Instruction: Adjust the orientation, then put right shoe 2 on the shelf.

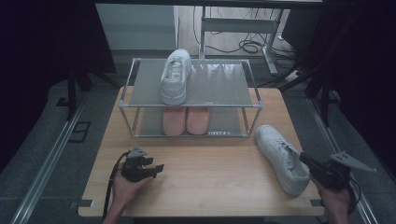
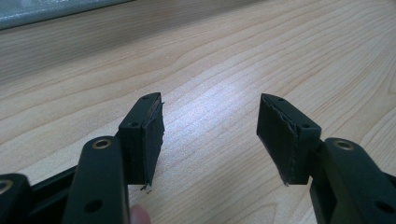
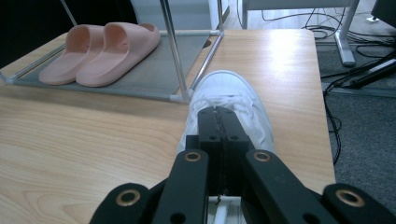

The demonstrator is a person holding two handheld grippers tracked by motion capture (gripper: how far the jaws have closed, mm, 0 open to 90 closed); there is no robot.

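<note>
Gripping the heel end of a white sneaker at the right side of a wooden table.

Right gripper pressing both jaws together on the sneaker's rear edge, toe pointing away toward the corner post of a two-level metal rack; sneaker lying on the tabletop just beside the rack's right front leg. Left gripper resting low over bare wood near the front left of the table, jaws standing well apart with nothing between them, held in the person's left hand. Second white sneaker sitting on the rack's top shelf, toe pointing away. Pair of pink slides lying side by side on the lower shelf, touching each other. Cables trailing across the floor beyond the table.
</note>
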